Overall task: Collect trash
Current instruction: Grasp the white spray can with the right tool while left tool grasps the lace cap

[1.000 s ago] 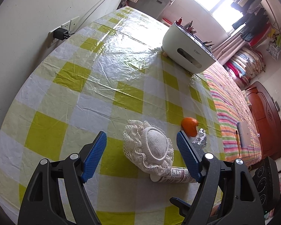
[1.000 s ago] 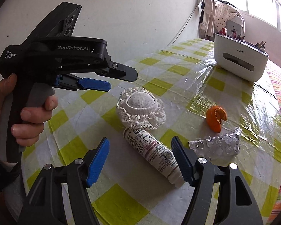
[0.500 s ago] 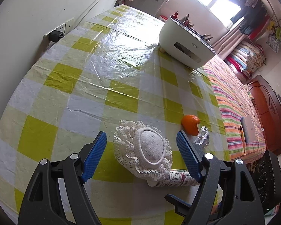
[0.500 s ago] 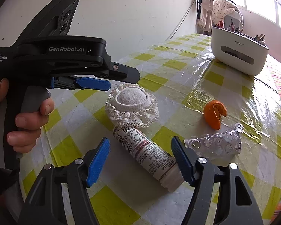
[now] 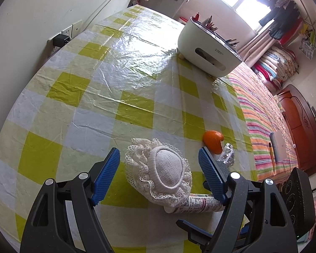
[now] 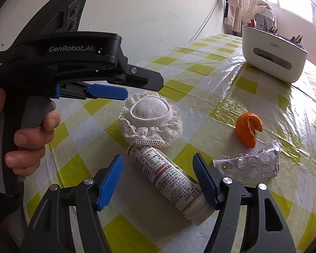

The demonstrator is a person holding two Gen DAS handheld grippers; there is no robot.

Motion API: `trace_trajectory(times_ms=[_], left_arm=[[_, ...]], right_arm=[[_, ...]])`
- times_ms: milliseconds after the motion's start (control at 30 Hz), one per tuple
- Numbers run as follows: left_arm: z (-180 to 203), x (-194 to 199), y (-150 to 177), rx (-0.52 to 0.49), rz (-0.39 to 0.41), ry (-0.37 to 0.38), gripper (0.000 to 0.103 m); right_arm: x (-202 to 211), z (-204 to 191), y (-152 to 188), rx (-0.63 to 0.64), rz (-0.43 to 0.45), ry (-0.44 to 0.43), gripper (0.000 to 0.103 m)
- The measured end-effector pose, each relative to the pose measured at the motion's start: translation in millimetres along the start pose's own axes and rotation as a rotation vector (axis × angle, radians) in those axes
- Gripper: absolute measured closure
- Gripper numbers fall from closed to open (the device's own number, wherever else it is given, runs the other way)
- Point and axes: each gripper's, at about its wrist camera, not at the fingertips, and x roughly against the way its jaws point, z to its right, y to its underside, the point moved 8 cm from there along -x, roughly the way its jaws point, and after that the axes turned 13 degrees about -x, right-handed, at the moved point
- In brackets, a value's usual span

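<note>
- Left wrist view: the left gripper (image 5: 159, 171) hangs with its jaws wide apart and nothing gripped; one white lace-edged sock (image 5: 161, 171) lies on the table (image 5: 78, 97) between the blue pads, touching neither.
- One printed tube (image 5: 197, 204) pokes out from under the sock toward the table's right edge; its label is too small to read here.
- One orange peel (image 5: 213, 141) and one crumpled blister pack (image 5: 227, 157) lie close to that right edge, just beside each other.
- One white organizer box (image 5: 208, 50) stands at the far right of the table; the small grey lettering on its front may read "ocoo", though it is blurred.
- Right wrist view: the right gripper (image 6: 158, 179) is partly open and empty, with the printed tube (image 6: 168, 179) lying between its pads, apparently untouched; the label carries a barcode and dense small print that I cannot read.
- The left gripper (image 6: 115, 88), held in a hand (image 6: 27, 139), bears "GenRobot.AI" and "Data Acquisition System" in white.
- The sock (image 6: 150, 120) touches the tube's far end; the peel (image 6: 248, 128) and the blister pack (image 6: 248, 165) lie nearer the right edge.
</note>
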Motion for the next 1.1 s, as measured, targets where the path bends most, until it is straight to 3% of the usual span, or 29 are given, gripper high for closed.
trace_trajectory(times_ms=[767, 833, 967, 1100], left_arm=[[4, -28, 5, -0.010, -0.070, -0.012, 0.027], [3, -31, 7, -0.004, -0.079, -0.009, 0.027], [4, -36, 9, -0.013, -0.092, -0.018, 0.027], [5, -38, 10, -0.028, -0.092, -0.032, 0.030]], right_arm=[[-8, -5, 16, 0.029, -0.068, 0.036, 0.037], [-8, -5, 17, 0.023, -0.066, 0.047, 0.039], [-2, -1, 17, -0.048, -0.063, 0.027, 0.062], [2, 3, 20, -0.082, -0.058, 0.033, 0.067]])
